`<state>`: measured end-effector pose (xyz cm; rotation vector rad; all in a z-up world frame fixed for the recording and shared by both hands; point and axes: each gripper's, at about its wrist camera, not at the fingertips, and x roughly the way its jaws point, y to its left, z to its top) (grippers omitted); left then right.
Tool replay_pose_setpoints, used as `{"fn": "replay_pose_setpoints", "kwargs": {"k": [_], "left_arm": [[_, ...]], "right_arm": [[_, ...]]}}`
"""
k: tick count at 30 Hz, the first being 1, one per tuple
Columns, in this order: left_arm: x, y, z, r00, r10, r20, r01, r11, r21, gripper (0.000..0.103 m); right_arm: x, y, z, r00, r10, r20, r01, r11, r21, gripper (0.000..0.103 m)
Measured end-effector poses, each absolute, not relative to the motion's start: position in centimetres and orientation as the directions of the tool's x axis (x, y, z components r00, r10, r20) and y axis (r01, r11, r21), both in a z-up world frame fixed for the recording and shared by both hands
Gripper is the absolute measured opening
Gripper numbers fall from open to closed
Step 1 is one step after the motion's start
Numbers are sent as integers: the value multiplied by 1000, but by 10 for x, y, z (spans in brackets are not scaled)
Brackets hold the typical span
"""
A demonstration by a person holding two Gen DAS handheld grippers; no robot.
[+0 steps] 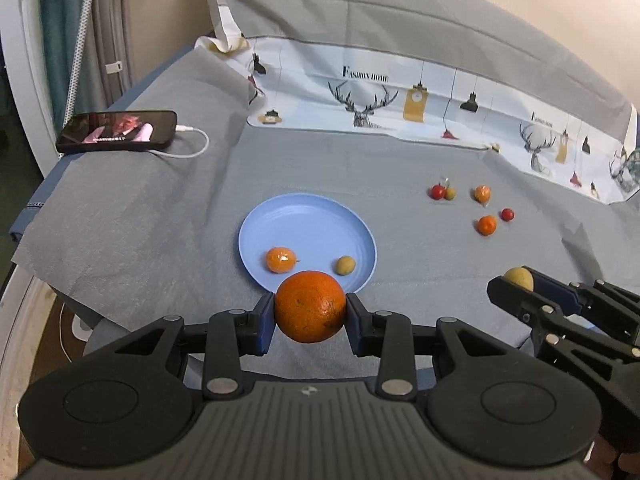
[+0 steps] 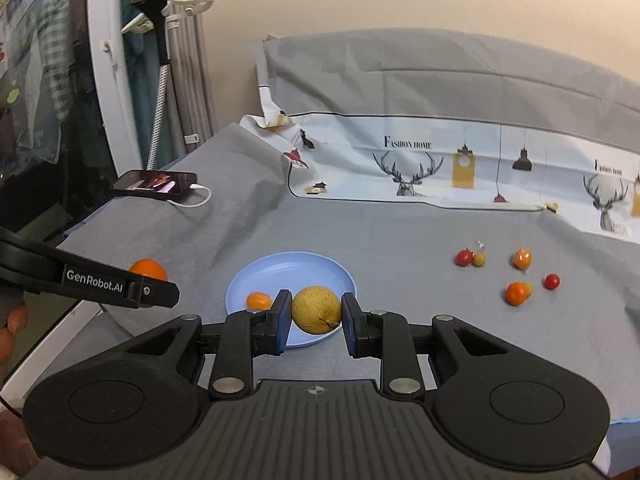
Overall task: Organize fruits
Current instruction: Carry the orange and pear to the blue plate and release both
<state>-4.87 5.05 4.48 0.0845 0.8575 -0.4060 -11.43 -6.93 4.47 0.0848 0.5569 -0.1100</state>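
The left gripper [image 1: 310, 307] pinches a big orange [image 1: 310, 306] between its two blue pads, which press on the fruit from both sides. In its own view the orange hangs just at the near rim of the blue plate [image 1: 304, 216], above the grey cloth [image 1: 400, 160].

The right gripper [image 2: 316, 311] pinches a small yellow-brown round fruit [image 2: 316, 309]; its pads touch this fruit on the left and on the right. In the right wrist view the fruit is in front of the near part of the plate [image 2: 288, 268].

On the plate lie already a small wrapped orange fruit [image 1: 281, 260] and a small yellow-green fruit [image 1: 345, 265], apart from each other, both near the front rim. The back half of the plate is bare.

Well to the right of the plate, five small fruits lie on the cloth: a red one [image 1: 437, 191] touching a yellow-green one [image 1: 450, 193], an orange wrapped one [image 1: 482, 193], another orange one [image 1: 487, 225] and a second red one [image 1: 507, 214] just beside it.

Between the plate and this group the cloth is free. A phone [image 1: 116, 131] with a white cable [image 1: 192, 148] lies far to the left, near the edge of the cloth. A printed white sheet [image 1: 420, 96] runs along the back.

Both grippers point obliquely down towards the cloth. They stand side by side, the right one near the left one, each visible at the edge of the other's view. A bit of the person's hand [image 2: 12, 332] shows at the left border of the right wrist view.
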Motion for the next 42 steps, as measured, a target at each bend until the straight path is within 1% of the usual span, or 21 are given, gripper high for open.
{"fn": "replay_pose_setpoints", "kwargs": {"k": [5, 16, 36, 42], "left_arm": [[-54, 54, 50, 595, -328, -734, 382, 919, -101, 40], [-49, 57, 49, 590, -337, -734, 380, 918, -116, 40], [-34, 54, 38, 569, -325, -755, 367, 922, -120, 40], [-24, 51, 33, 555, -302, -775, 357, 928, -106, 40]], "right_arm": [[-119, -63, 48, 848, -90, -523, 122, 992, 28, 28], [-120, -63, 46, 843, -90, -530, 121, 992, 23, 28], [-105, -68, 36, 815, -77, -574, 122, 992, 41, 28], [-98, -68, 31, 804, -76, -590, 125, 991, 43, 28]]}}
